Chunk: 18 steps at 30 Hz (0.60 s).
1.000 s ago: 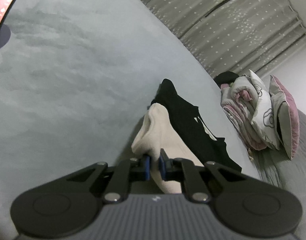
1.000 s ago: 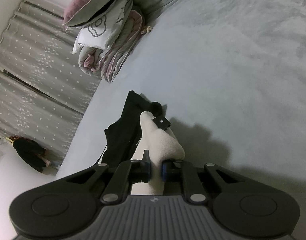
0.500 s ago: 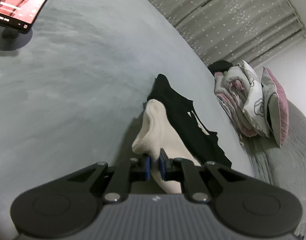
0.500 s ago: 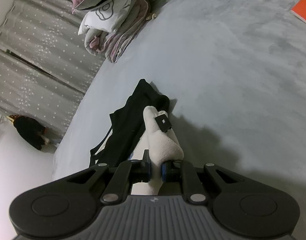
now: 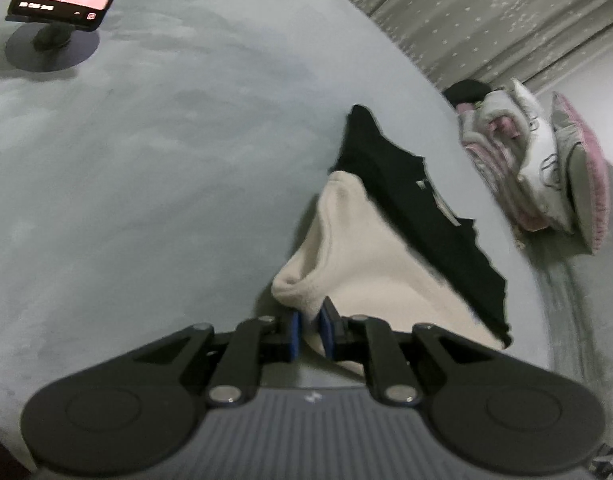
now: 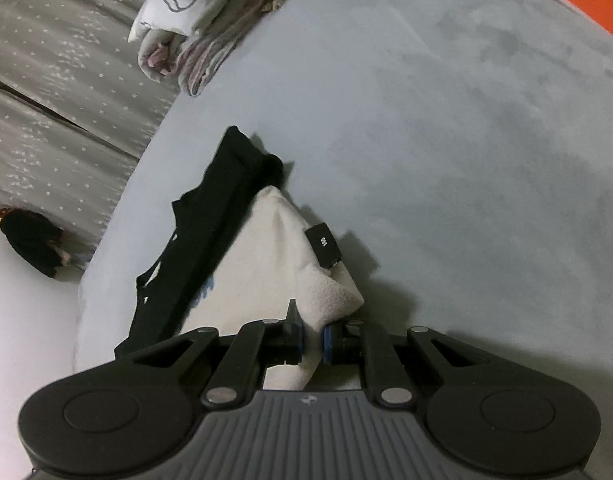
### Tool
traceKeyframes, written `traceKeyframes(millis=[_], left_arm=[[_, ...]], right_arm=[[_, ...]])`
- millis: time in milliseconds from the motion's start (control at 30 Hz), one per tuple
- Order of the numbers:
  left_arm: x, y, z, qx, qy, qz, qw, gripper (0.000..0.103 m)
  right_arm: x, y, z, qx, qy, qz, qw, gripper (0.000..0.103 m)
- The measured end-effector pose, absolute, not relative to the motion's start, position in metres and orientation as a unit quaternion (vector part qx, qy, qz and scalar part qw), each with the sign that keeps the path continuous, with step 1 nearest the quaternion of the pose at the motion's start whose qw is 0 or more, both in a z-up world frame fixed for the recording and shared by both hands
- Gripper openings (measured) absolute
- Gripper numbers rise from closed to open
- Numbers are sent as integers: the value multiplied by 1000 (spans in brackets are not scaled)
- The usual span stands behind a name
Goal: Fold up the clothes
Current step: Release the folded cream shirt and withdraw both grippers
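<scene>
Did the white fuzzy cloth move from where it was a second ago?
Yes. The white cloth, pinched by both grippers, has spread wider over the black shirt lying beside it on the grey bed; its tag sits farther from the shirt's tip.

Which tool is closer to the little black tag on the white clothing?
Right. The right tool pinches the white clothing at the corner below the black tag. The left tool grips another corner; its view shows no tag.
</scene>
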<state>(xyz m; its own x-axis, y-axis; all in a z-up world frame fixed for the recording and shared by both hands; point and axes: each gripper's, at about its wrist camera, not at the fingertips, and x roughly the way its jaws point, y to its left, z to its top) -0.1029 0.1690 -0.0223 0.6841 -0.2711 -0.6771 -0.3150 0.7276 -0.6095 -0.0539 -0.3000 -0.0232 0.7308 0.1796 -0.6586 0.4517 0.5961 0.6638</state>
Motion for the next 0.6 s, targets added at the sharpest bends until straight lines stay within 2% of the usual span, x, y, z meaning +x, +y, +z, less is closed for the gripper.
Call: traceKeyframes(millis=[67, 367, 433, 600], left_arm=[[-104, 171, -19, -362, 391, 22, 846, 18], [-107, 186, -2, -334, 353, 60, 872, 42], [-106, 189, 2, -334, 345, 66, 875, 45], [-93, 195, 7, -333, 345, 63, 875, 49]], right_arm=[[-54, -302, -23, 447, 358, -83, 815, 13], [-57, -309, -13, 449, 340, -106, 819, 35], [-58, -310, -9, 444, 333, -114, 824, 41], [-54, -310, 3, 427, 311, -118, 841, 45]])
